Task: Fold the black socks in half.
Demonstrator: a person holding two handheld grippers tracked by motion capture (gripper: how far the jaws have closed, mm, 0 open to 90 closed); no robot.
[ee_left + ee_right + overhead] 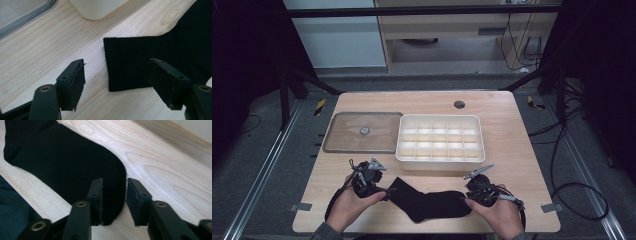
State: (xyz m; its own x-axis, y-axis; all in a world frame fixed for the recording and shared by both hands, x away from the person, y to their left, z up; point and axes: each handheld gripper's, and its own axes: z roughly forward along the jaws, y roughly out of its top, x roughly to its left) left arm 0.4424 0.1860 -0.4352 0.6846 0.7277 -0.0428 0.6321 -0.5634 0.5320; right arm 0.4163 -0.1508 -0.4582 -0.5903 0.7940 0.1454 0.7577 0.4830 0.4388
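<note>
A black sock [428, 201] is laid flat on the light wooden counter [522, 165], low in the centre of the high view, cuff to the left and toe to the right. The left gripper [117, 77] is held at the cuff end; its jaws are seen spread apart, with the ribbed cuff edge between them but not pressed by either pad. The right gripper [114, 200] is placed at the toe end; its jaws are narrowly parted, astride the rounded toe edge, and no squeeze on the fabric is seen. A white compartment tray [440, 160] is set just above the sock. A clear lid [362, 132] is laid left of the tray.
</note>
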